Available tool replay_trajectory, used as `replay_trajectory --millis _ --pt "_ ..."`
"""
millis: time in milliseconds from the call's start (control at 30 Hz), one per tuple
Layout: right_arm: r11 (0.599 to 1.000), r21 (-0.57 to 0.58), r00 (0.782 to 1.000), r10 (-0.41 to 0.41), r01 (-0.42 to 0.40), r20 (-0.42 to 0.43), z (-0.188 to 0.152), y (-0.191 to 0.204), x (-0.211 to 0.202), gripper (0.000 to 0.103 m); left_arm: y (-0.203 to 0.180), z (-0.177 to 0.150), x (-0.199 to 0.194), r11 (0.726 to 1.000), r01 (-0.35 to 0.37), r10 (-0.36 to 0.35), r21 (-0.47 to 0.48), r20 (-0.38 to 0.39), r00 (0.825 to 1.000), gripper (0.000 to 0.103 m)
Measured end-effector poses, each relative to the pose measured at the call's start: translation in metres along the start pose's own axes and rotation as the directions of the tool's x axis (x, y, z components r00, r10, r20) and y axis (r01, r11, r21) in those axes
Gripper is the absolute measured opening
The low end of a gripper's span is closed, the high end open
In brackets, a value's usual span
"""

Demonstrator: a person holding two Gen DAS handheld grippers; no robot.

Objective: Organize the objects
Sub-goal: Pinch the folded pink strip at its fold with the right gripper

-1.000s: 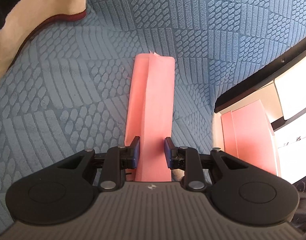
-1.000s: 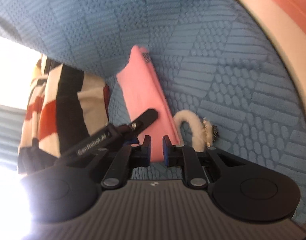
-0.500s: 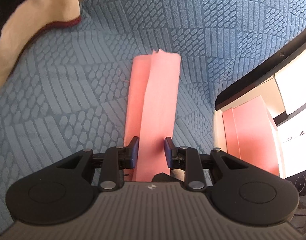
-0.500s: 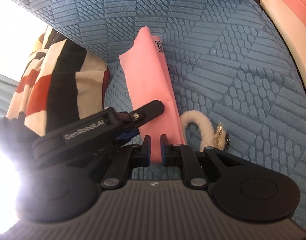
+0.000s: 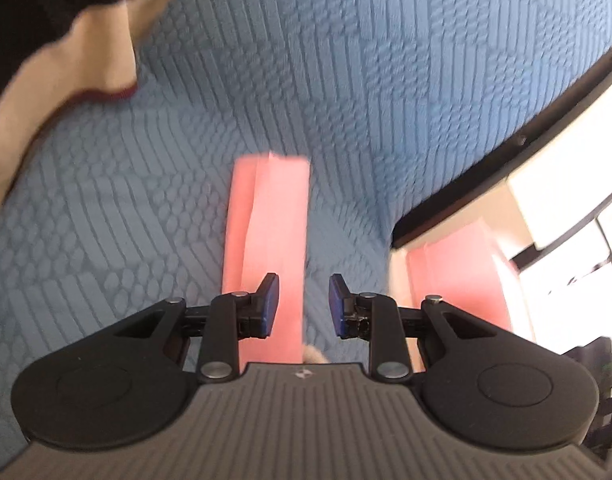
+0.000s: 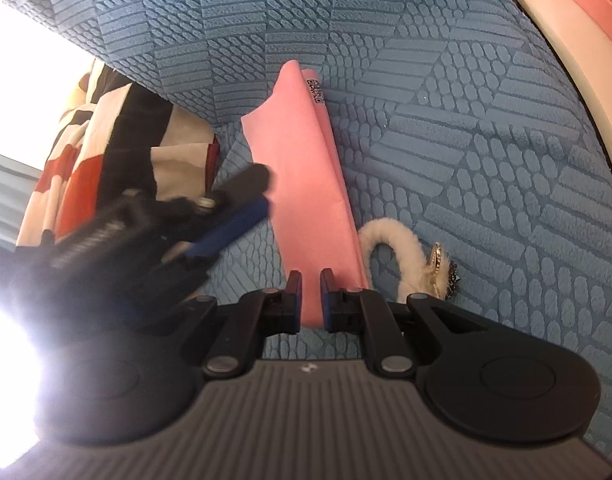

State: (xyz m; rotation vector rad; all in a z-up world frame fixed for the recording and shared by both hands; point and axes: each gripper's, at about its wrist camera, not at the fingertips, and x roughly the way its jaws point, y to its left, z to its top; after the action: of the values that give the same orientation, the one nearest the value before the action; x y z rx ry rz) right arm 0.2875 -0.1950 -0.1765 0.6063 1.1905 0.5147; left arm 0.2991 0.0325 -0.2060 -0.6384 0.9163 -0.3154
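left tool (image 5: 302,306) opened, right tool (image 6: 310,298) pinching soft pink cloth (image 6: 306,184)

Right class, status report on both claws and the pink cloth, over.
Left claw open, off the pink cloth. Right claw shut on its near end. White fluffy charm lies beside the cloth on the blue cover.

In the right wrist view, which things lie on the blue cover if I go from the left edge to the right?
Striped cloth → left claw → pink cloth → fluffy white charm → cream box edge.
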Motion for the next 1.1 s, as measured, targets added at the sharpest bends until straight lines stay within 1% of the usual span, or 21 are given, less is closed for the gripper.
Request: replay_trajectory --millis 100,167,300,367,433,500,600,733,800,833,933,1033,1100 --pt "1.000 0.011 1.000 0.005 -0.005 -0.007 0.000 -0.001 0.000 0.011 0.000 -0.007 0.012 0.999 -0.042 0.042 0.019 -0.035 0.998 0.030" --pt "1.000 0.016 1.000 -0.001 0.002 -0.023 0.000 -0.001 -0.001 0.011 0.003 -0.010 0.016 0.999 -0.036 0.036 0.003 -0.048 0.998 0.030" --pt "1.000 0.012 0.999 -0.003 0.004 -0.041 -0.001 0.001 -0.009 0.018 0.006 -0.011 0.017 0.999 -0.035 0.034 -0.018 -0.050 0.998 0.030" --pt "1.000 0.012 0.999 -0.004 0.004 -0.042 -0.002 0.002 -0.016 0.024 0.008 -0.011 0.018 0.999 -0.040 0.039 -0.027 -0.050 0.998 0.030" --pt "1.000 0.011 1.000 -0.007 0.007 -0.023 -0.002 0.002 -0.022 0.037 0.009 -0.009 0.020 0.999 -0.047 0.045 -0.028 -0.050 0.998 0.030" --pt "1.000 0.014 1.000 -0.010 0.010 -0.002 -0.001 0.000 -0.027 0.040 0.008 -0.009 0.018 0.998 -0.050 0.049 -0.025 -0.050 0.998 0.030" --pt "0.999 0.044 1.000 -0.009 0.010 -0.011 0.001 -0.006 -0.023 0.040 0.009 -0.008 0.018 0.998 -0.051 0.049 -0.033 -0.053 0.997 0.030" --pt "0.998 0.064 0.998 -0.007 0.011 -0.058 -0.002 -0.009 -0.010 0.040 0.010 -0.008 0.020 0.998 -0.051 0.049 -0.041 -0.057 0.997 0.029" --pt "0.998 0.056 0.998 -0.023 0.026 -0.055 -0.003 -0.009 -0.008 0.039 0.011 -0.008 0.021 0.998 -0.051 0.048 -0.046 -0.058 0.997 0.029" --pt "0.997 0.067 0.998 -0.031 0.035 -0.059 -0.004 -0.012 -0.005 0.036 0.011 -0.008 0.021 0.998 -0.050 0.047 -0.048 -0.059 0.997 0.029" --pt "0.993 0.119 0.998 0.013 -0.006 -0.060 -0.007 -0.018 -0.001 0.039 0.011 -0.007 0.022 0.997 -0.051 0.047 -0.057 -0.060 0.997 0.029" --pt "0.985 0.163 0.997 0.061 -0.051 -0.052 -0.010 -0.020 -0.002 0.039 0.011 -0.007 0.022 0.997 -0.052 0.049 -0.063 -0.057 0.997 0.029" --pt "0.975 0.195 0.993 0.113 -0.103 -0.041 -0.010 -0.021 -0.007 0.040 0.011 -0.006 0.021 0.996 -0.054 0.051 -0.074 -0.047 0.998 0.029"
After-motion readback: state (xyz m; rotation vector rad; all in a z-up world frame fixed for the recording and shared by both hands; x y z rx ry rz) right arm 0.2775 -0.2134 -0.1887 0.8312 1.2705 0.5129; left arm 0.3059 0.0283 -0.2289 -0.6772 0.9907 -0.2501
